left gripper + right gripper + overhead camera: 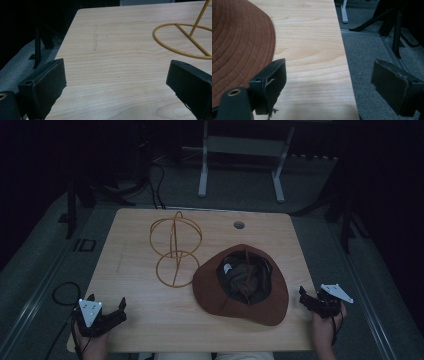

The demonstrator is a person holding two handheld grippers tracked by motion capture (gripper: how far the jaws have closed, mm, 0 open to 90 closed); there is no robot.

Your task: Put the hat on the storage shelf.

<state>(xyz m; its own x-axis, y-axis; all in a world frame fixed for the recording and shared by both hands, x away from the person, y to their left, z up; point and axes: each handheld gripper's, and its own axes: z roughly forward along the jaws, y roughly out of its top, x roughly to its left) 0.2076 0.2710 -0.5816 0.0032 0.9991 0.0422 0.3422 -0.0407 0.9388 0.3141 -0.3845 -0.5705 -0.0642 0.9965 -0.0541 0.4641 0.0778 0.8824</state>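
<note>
Hat (250,306) lies crown-down, right of centre beside the wire stand (175,247), likely bound for it; both grippers, left (112,312) and right (311,301), wait wide open, empty, at the near corners.

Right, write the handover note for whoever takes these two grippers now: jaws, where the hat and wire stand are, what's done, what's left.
Left gripper: jaws open, nothing between them, resting at the near left of the table.
Right gripper: jaws open, nothing between them, at the table's near right edge, beside the hat's brim.
Brown hat: lies crown down, opening up, right of centre.
Gold wire hat stand: upright, left of the hat, with nothing on it; its ring base sits near the brim.
Done: nothing gripped yet.
Left: probably lift the hat and set it on the stand.
</note>
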